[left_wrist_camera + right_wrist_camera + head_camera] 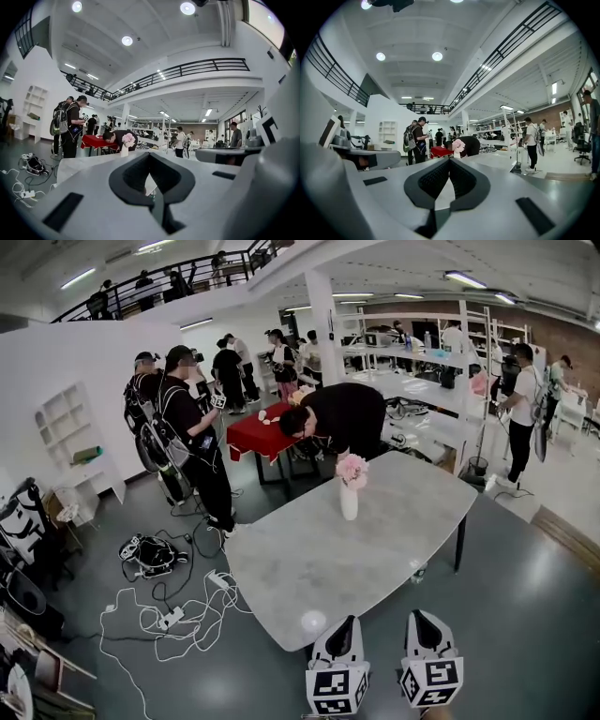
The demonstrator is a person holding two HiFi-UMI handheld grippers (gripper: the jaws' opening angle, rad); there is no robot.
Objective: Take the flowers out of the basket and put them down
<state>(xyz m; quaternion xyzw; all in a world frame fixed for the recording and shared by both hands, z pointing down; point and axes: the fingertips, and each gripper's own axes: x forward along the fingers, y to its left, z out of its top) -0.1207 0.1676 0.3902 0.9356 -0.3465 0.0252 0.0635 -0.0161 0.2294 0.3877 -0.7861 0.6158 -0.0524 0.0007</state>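
the small bunch of pink flowers (352, 468) stands in a slim white vase (349, 501), far across the pale grey marble table (394, 545). the left gripper (348, 622) and the right gripper (418, 616) hover at its near edge, both clenched on nothing. the blooms look light, soft, easy to crush; better to pinch the stems just above the vase mouth, as the vase may tip.

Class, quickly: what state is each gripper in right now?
Left gripper: closed, fingers together, holding nothing.
Right gripper: closed, fingers together, holding nothing.
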